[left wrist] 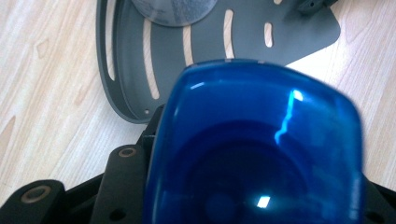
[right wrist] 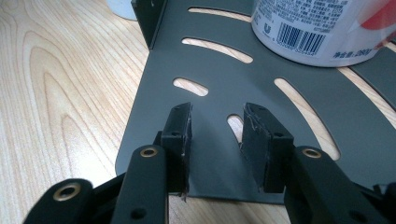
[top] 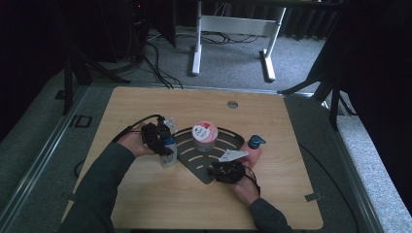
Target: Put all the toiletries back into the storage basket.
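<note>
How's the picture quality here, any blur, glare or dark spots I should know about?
High view: dim, surroundings nearly black. Left gripper view: blue bottle cap close up, blurred, with white glints. Right gripper view: bright and sharp on the grey rack.
</note>
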Motion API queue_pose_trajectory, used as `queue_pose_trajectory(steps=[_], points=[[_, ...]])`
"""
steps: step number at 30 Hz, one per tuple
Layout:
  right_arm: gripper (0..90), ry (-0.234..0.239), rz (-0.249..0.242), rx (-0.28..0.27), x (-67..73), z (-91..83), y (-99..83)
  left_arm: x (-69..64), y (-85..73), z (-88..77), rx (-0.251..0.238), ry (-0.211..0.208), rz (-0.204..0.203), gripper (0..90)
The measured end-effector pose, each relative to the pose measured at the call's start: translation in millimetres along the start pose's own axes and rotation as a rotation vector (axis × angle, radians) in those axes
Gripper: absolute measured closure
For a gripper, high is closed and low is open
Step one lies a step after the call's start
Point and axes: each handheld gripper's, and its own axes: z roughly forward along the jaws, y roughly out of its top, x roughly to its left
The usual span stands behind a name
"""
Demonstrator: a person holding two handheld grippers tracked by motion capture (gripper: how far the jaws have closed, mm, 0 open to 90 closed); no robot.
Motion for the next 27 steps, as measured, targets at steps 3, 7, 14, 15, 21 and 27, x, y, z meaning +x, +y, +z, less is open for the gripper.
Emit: queue_pose_trajectory(steps=[3, 7, 14, 15, 21, 27], points=[[62.6, 0.000, 0.000, 0.000, 0.0, 0.0, 0.0, -0.3, 0.1, 0.0, 0.002, -0.003, 0.001, 52.7], [62.6, 0.000, -0.001, 0.000, 0.0, 0.0, 0.0, -1.1, 0.6, -0.6, 0.007, 0.000, 0.003, 53.8], [62.6, 0.000, 0.000, 0.000, 0.0, 0.1, 0.0, -4.4, 1.1, -1.5, 0.011, 0.007, 0.017, 54.6], [62.6, 0.000, 0.001, -0.001, 0.0, 0.1, 0.0, -5.2, 1.2, -1.4, 0.010, 0.006, 0.016, 54.7], [62.6, 0.000, 0.000, -0.001, 0.0, 0.2, 0.1, -9.9, 2.0, -1.7, 0.013, 0.021, 0.032, 55.0], [62.7, 0.000, 0.000, 0.000, 0.1, 0.3, 0.2, -14.5, 1.7, -2.0, 0.012, 0.024, 0.035, 55.1]])
